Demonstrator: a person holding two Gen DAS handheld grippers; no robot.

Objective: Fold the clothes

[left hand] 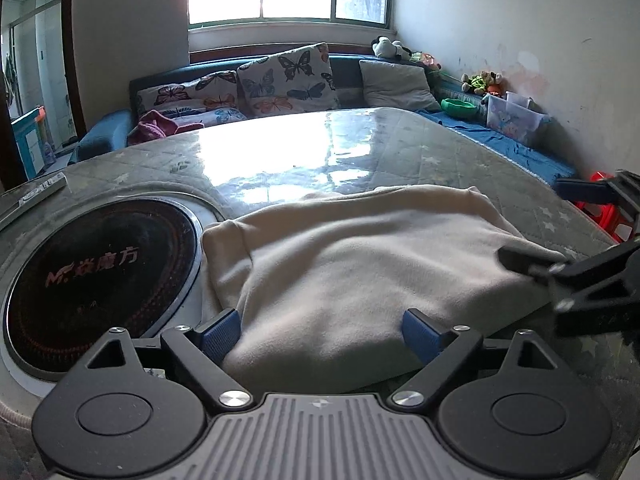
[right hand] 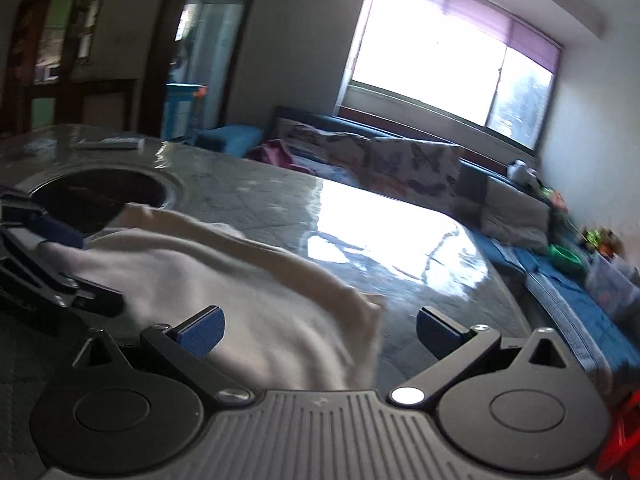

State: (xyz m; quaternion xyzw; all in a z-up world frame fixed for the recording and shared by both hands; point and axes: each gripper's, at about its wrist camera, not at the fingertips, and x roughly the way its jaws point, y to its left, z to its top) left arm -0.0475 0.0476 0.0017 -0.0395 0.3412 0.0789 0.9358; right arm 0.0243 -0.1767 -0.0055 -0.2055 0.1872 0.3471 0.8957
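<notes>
Blue-padded fingers of the left gripper (left hand: 320, 334) stand wide apart, straddling the near edge of a folded cream garment (left hand: 360, 264) on the glossy table (left hand: 280, 152). Just left of the cloth sits a round black induction cooktop (left hand: 100, 272). Over at its right end, the right gripper (right hand: 320, 332) is spread open too, its left pad above the fabric, gripping nothing.
</notes>
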